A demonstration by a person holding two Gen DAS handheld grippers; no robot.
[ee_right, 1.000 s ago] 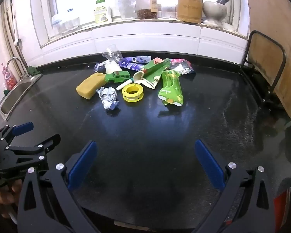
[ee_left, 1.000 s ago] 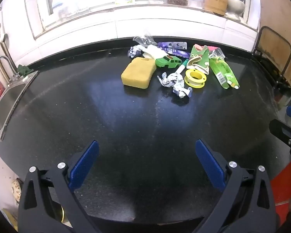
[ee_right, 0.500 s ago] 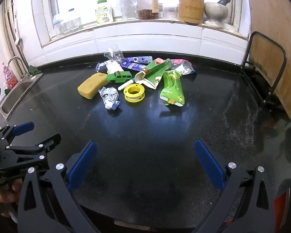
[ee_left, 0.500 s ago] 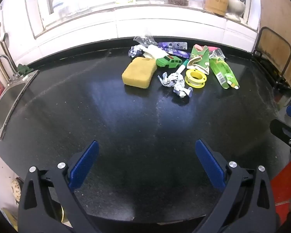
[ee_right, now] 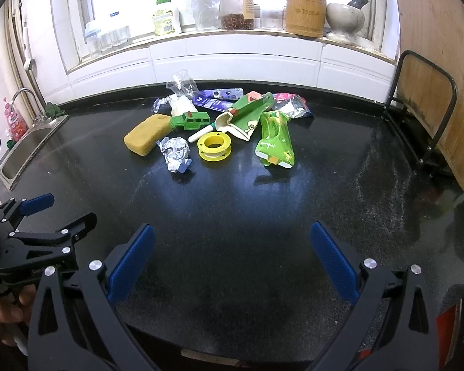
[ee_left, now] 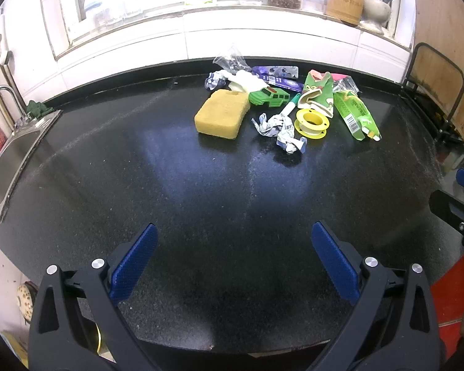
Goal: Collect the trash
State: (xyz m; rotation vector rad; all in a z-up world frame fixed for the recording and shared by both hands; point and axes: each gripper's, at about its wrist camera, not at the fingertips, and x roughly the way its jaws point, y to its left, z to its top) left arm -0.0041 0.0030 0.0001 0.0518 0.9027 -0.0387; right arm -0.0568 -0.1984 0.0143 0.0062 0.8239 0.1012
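Black countertop (ee_left: 201, 191), steel sink (ee_left: 9, 160) — tiled wall (ee_right: 232, 55)

Black table under a window sill

A steel sink (ee_left: 14, 157) sits in the table (ee_right: 232, 216) at far left, tap (ee_right: 27, 99) behind it. On the sill stand a green-capped bottle (ee_right: 163, 15), jars (ee_right: 236, 6), a bamboo holder (ee_right: 306, 7) and a mortar (ee_right: 345, 18). A rack (ee_right: 423, 105) holds a board at right.

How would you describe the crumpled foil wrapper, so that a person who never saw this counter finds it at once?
On the black counter below the window, find the heap of litter and toys near the back wall. The crumpled wrapper lies at the heap's front, between the yellow sponge and the yellow spool. It alone is a silvery, blue-printed ball.
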